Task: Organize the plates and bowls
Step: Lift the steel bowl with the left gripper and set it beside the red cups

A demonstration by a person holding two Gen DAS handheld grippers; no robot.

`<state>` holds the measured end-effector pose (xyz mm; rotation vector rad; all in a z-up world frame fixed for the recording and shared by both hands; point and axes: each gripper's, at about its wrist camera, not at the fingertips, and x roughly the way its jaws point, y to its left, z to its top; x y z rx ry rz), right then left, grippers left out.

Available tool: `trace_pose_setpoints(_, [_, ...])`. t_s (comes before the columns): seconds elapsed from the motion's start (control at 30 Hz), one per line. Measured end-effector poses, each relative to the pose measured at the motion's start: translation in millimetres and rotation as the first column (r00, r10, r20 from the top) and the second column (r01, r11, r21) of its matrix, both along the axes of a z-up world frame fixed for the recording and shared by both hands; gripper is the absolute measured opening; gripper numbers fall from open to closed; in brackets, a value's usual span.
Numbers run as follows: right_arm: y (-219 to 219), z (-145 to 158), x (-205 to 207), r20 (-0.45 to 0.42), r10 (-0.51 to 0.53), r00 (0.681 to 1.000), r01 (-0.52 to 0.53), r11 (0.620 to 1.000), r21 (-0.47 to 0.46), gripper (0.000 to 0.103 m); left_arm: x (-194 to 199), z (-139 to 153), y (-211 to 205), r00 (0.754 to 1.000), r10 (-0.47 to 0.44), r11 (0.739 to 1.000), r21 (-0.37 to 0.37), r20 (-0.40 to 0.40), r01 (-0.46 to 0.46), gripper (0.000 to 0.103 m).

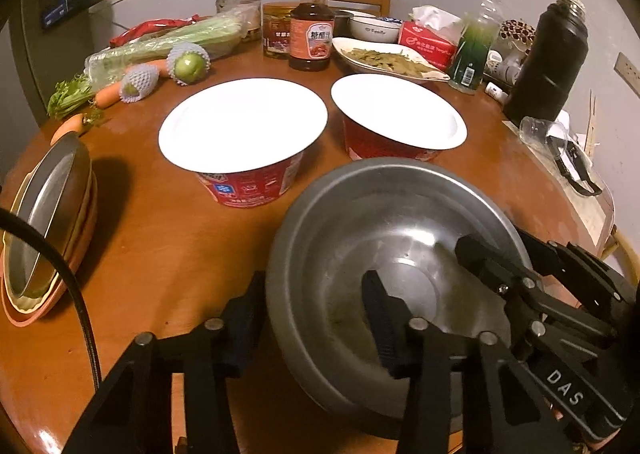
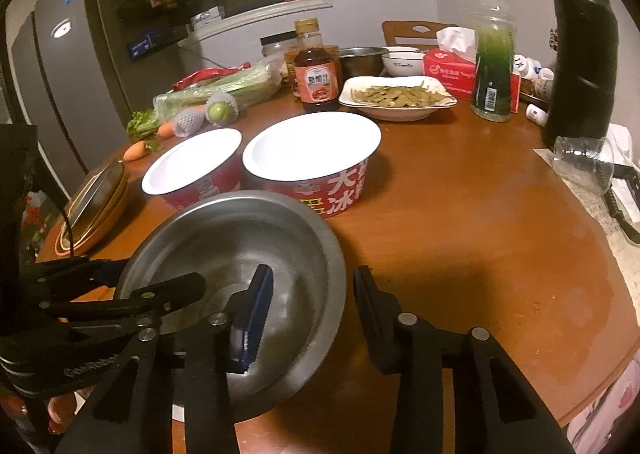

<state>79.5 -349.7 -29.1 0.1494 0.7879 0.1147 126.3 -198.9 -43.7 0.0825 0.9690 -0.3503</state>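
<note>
A steel bowl [image 1: 360,254] sits on the round wooden table [image 1: 168,238] at the near edge; it also shows in the right wrist view [image 2: 280,254]. My left gripper [image 1: 316,310] is open, its jaws astride the bowl's left rim, one finger inside and one outside. My right gripper [image 2: 314,306] is open astride the bowl's right rim in the same way. Two red paper bowls with white insides [image 1: 244,134] [image 1: 396,114] stand behind it. A stack of plates [image 1: 48,230] lies at the table's left edge.
At the back are a dish of green vegetables [image 1: 384,60], a sauce bottle [image 1: 312,26], jars, a white bowl [image 1: 374,30], a tissue box [image 1: 428,42], a green bottle [image 1: 476,46] and a black flask [image 1: 548,58]. Celery, carrots and netted fruit [image 1: 188,62] lie back left. A glass [image 1: 540,130] lies at right.
</note>
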Motion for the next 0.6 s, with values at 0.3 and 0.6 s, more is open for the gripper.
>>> trace_pose_setpoints(0.3, [10,3,-2,-0.007,0.023,1.000,-0.023,1.000,-0.011,0.038,-5,7,8,1.000,0.009,1.000,0.004,0.021,-0.010,0.041])
trace_pose_setpoints(0.6, [37,20,-10,0.026,0.083,0.996,-0.082,0.996,-0.022,0.038,-18,18,37,0.997,0.059,0.998,0.016,0.040,-0.060,0.041])
